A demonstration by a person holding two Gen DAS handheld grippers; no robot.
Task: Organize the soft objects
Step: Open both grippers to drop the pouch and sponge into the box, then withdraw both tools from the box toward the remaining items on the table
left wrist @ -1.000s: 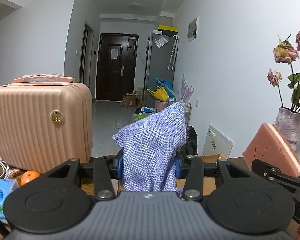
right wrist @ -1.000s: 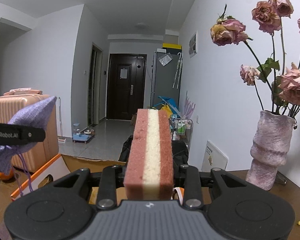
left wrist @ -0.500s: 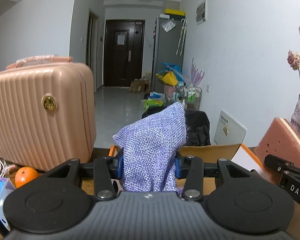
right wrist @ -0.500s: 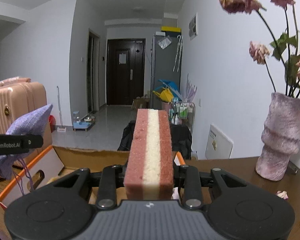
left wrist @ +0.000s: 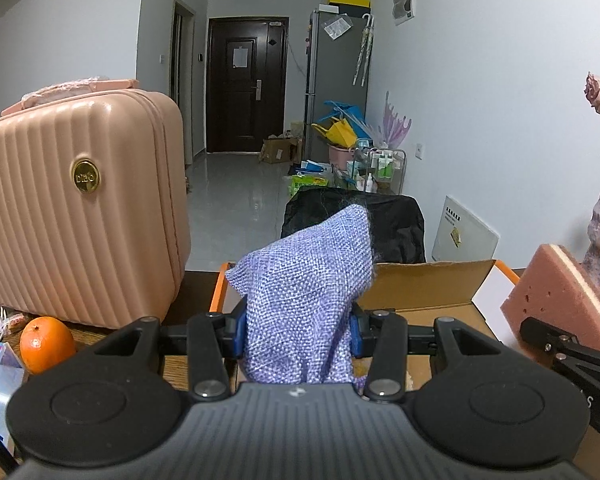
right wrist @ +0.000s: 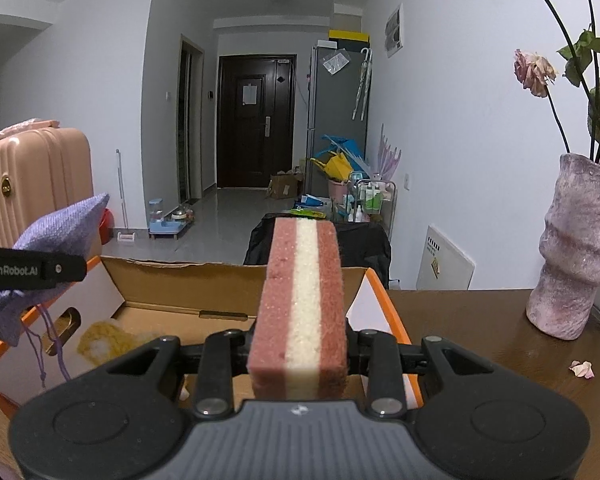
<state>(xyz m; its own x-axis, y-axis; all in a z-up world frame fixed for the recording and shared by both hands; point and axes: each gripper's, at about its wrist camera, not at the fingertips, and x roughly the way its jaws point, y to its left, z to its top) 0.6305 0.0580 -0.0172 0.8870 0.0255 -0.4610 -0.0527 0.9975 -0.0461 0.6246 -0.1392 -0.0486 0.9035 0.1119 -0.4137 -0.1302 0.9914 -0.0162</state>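
Fingers clamped both sides: left gripper [left wrist: 296, 326] pinching limp purple woven drawstring pouch [left wrist: 304, 300], right gripper [right wrist: 298, 350] squeezing light pink-and-cream layered sponge block [right wrist: 300, 300] mid-body, both over open orange-edged cardboard box [right wrist: 188, 280]; soft, compressible, grip-tolerant.

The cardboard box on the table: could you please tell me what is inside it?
A yellow fluffy thing lies on the cardboard box floor; the gripper and sponge hide the rest.

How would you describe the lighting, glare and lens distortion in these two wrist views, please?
Left wrist: dim, even indoor light; glare on the hallway floor; fisheye bows the pink suitcase; purple pouch sharp. Right wrist: same dim light; walls curve, corners vignette dark; sponge crisp; vase leans with distortion.
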